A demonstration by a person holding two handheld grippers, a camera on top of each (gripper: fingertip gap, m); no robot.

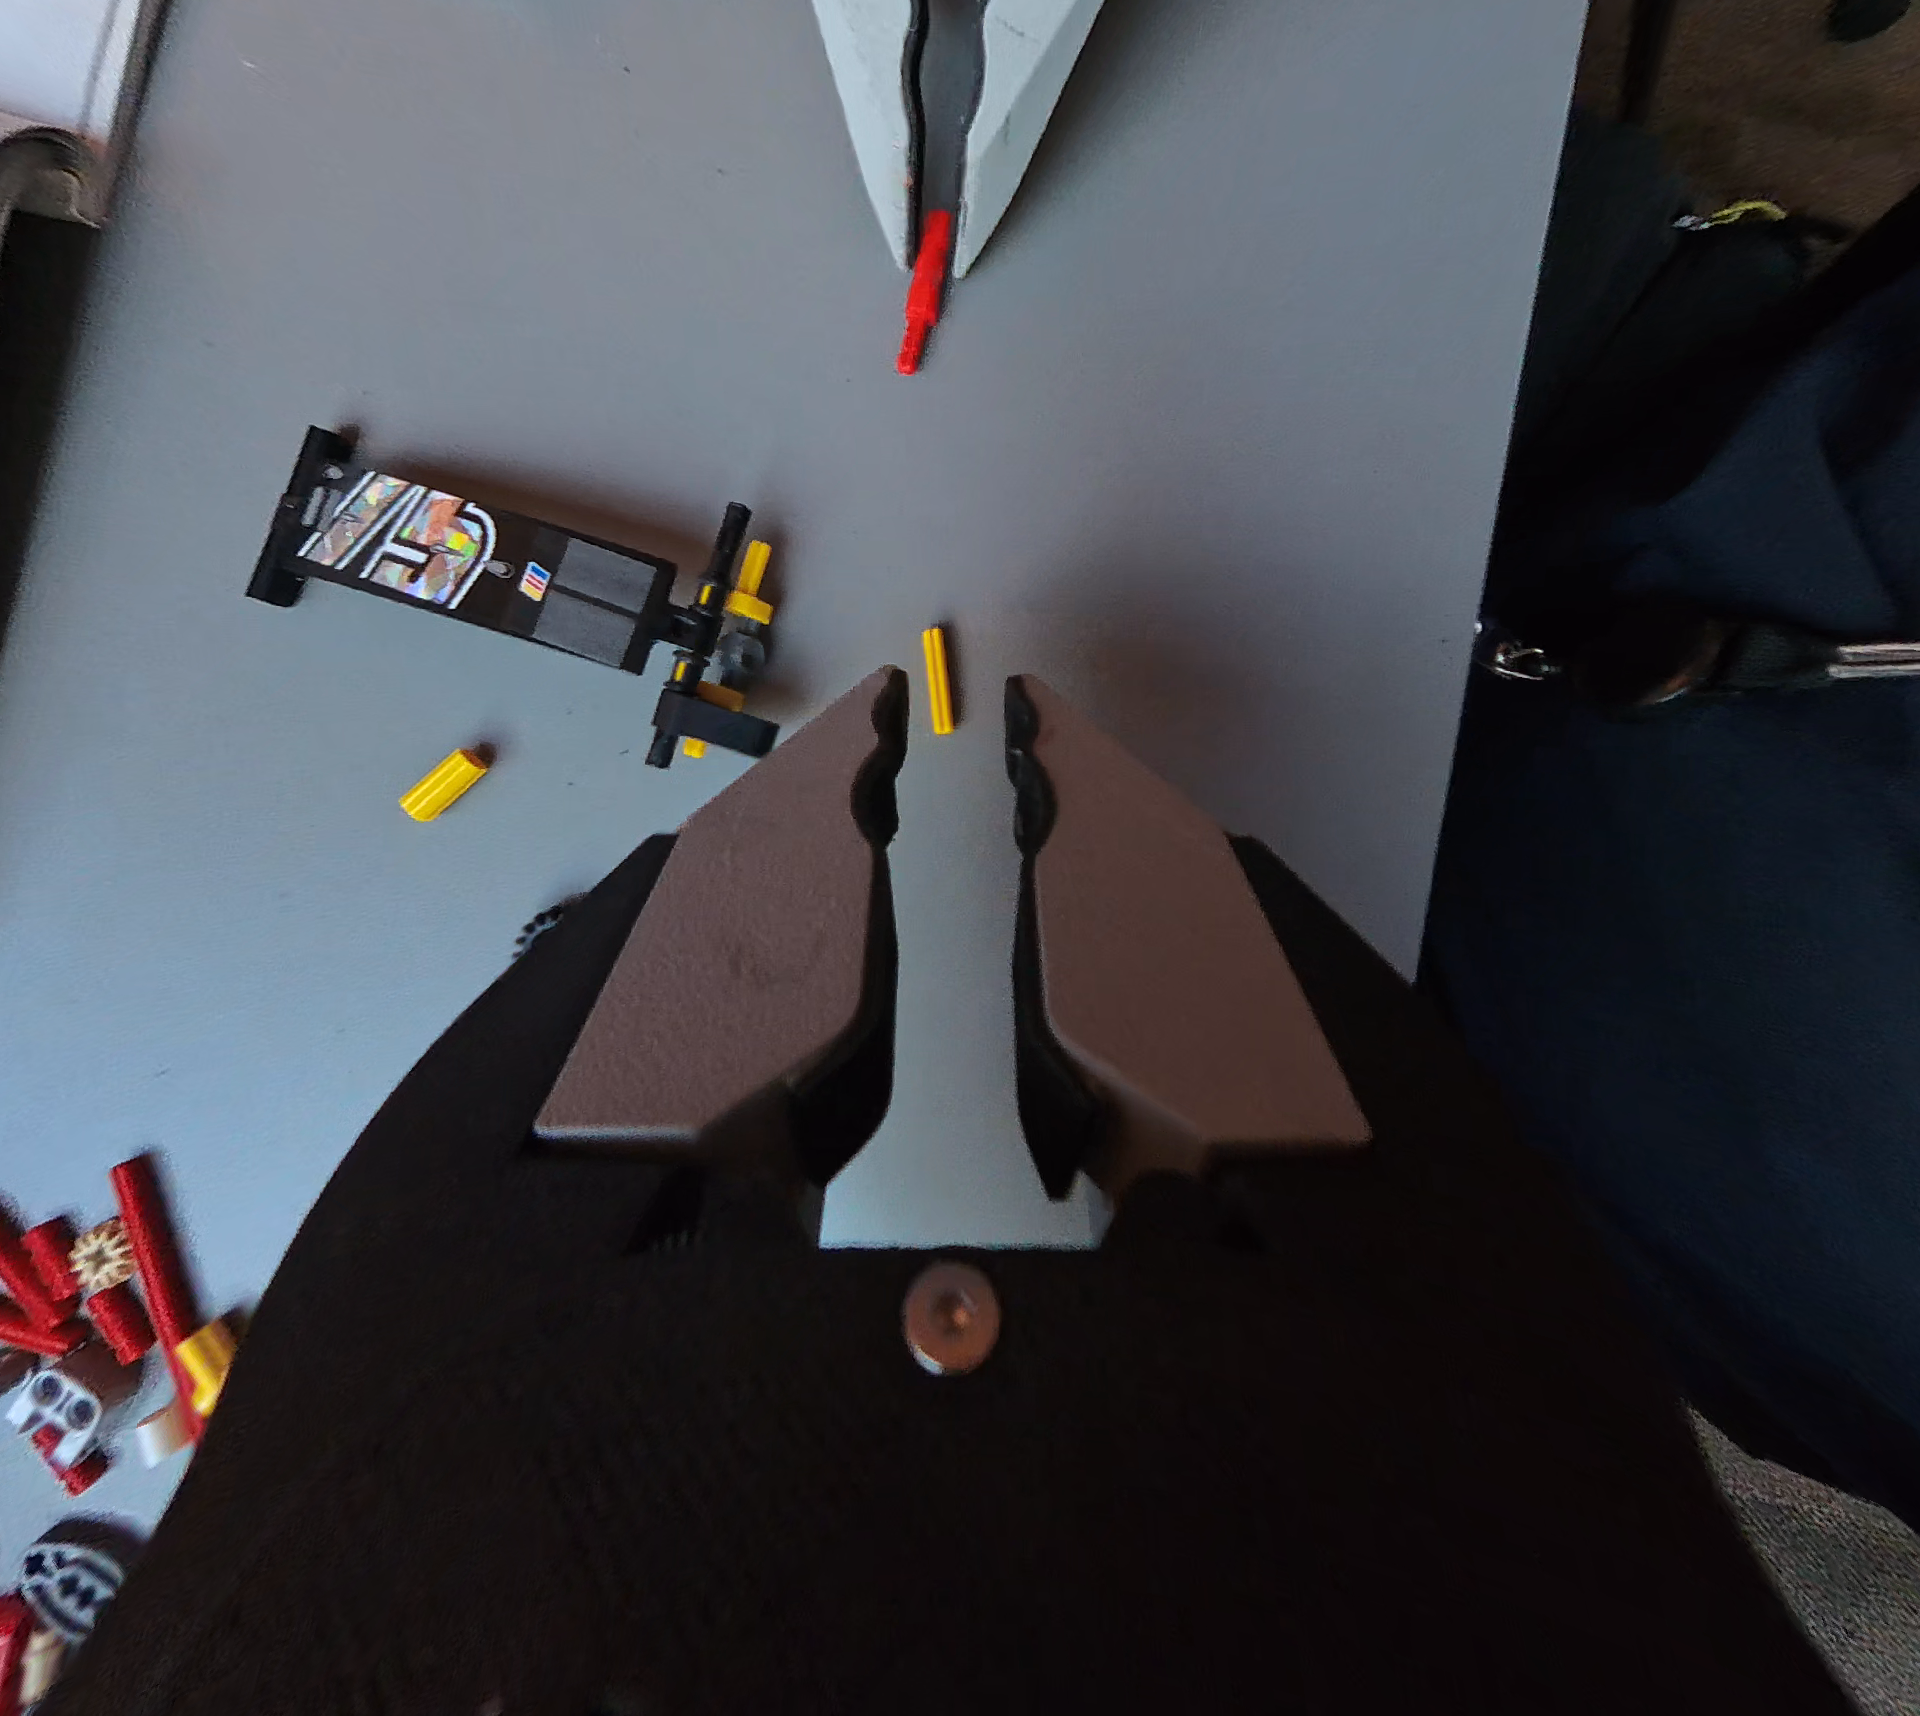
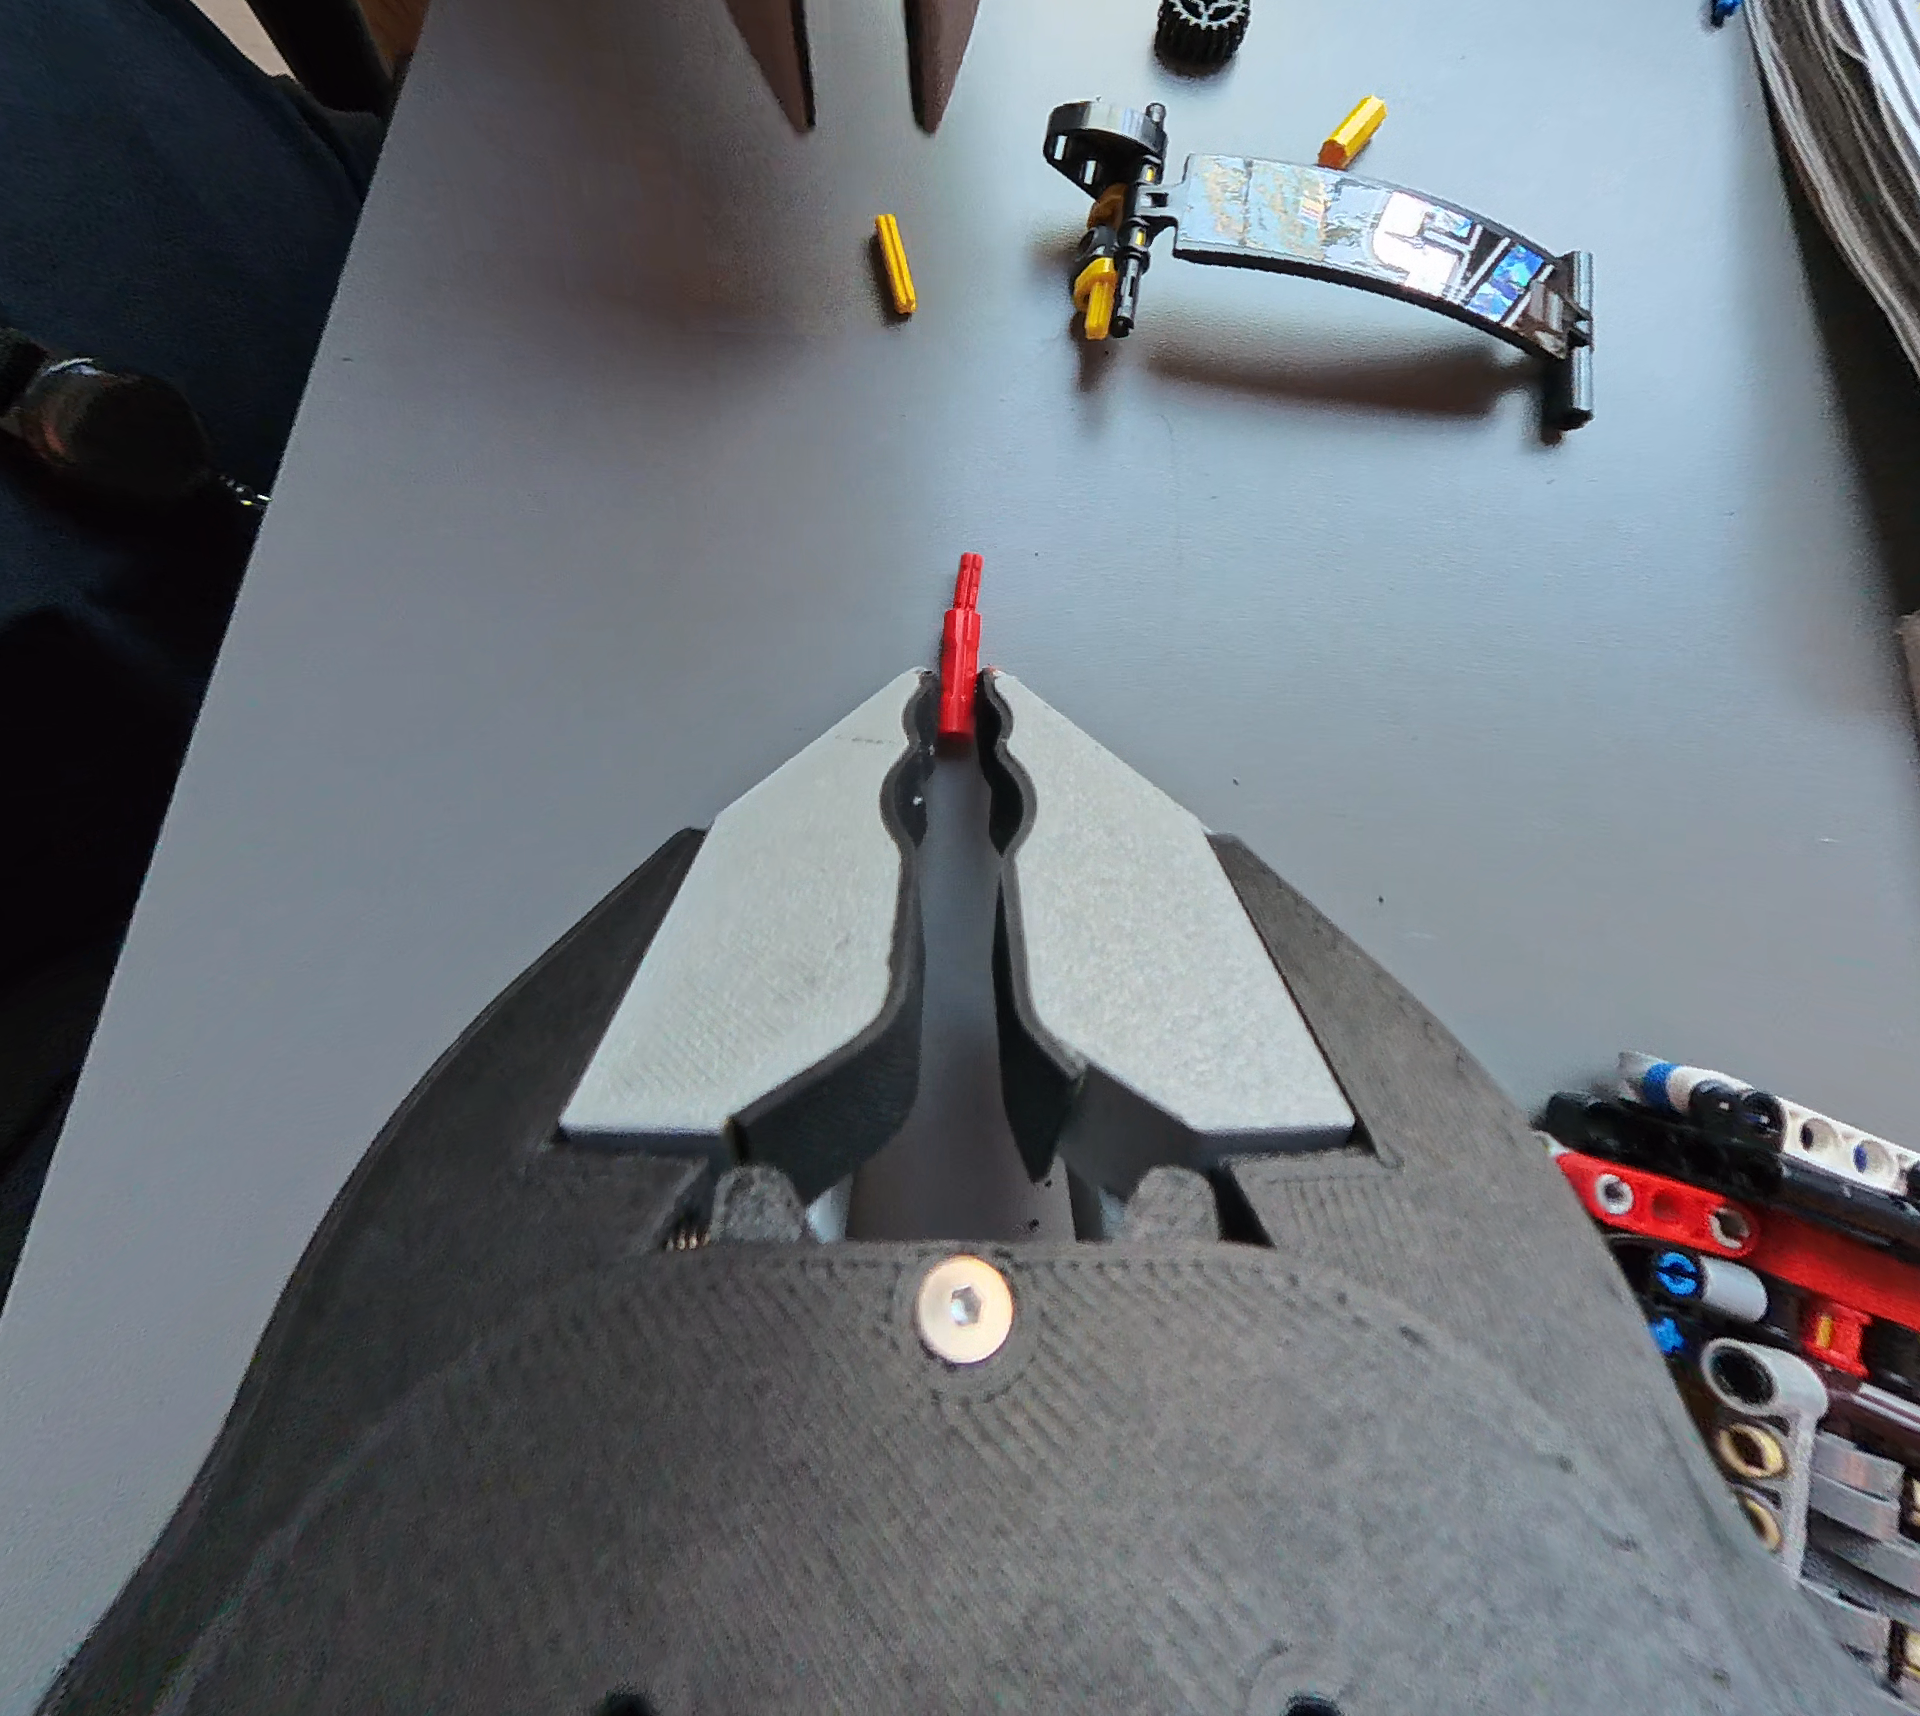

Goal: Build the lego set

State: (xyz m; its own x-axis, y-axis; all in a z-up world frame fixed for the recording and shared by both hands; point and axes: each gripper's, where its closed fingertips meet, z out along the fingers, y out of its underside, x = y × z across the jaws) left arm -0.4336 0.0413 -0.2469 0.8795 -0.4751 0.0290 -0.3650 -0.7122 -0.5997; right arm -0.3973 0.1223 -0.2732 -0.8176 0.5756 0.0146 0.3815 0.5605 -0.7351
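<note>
My left gripper (image 1: 954,695) is open above the grey table (image 1: 1247,419). A thin yellow axle (image 1: 938,680) lies on the table just past its fingertips, touching neither pad; it also shows in the right wrist view (image 2: 895,264) below the brown fingers (image 2: 940,4). My right gripper (image 2: 956,690) is shut on a red pin (image 2: 960,664), which sticks out forward past the tips. The left wrist view shows the same red pin (image 1: 923,290) between the pale fingers (image 1: 862,56). A black curved panel assembly (image 1: 488,554) with yellow pins lies left of the left gripper.
A short yellow connector (image 1: 445,784) lies near the assembly. A black gear (image 2: 1202,17), a stack of papers (image 2: 1839,4), a red and black brick model (image 2: 1766,1271) and red parts (image 1: 94,1292) lie around. The table edge (image 1: 1496,523) runs along one side. Tip to tip, the grippers are about 10 cm apart.
</note>
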